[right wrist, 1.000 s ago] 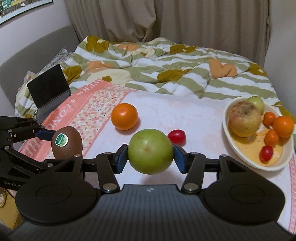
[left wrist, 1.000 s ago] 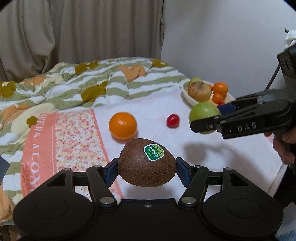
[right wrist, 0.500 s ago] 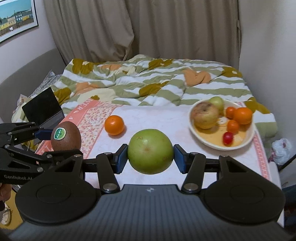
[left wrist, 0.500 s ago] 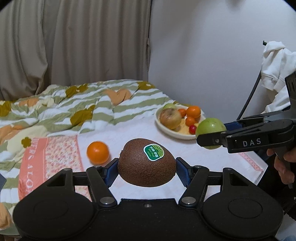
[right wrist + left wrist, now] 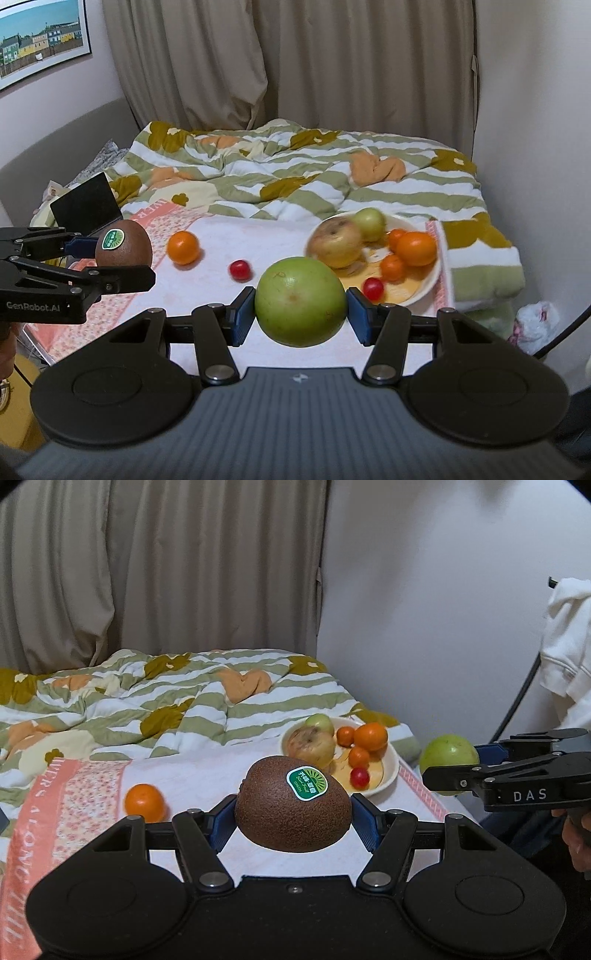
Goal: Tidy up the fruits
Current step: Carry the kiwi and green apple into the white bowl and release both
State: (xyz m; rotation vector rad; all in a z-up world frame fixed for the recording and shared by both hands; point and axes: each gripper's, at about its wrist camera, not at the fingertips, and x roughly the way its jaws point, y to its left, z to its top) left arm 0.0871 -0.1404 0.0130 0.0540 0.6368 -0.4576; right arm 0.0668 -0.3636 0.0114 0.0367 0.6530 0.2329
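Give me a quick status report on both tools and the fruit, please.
Left tool shut on kiwi; right tool shut on green apple. Both aloft, short of the bowl. Orange and cherry tomato loose on the bed. Path clear.

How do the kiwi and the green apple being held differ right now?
The kiwi is brown, fuzzy and oval with a green sticker; the green apple is smooth, round and bare. The kiwi sits in the left gripper, the green apple in the right gripper. Both are clamped between blue fingers, off the bed.
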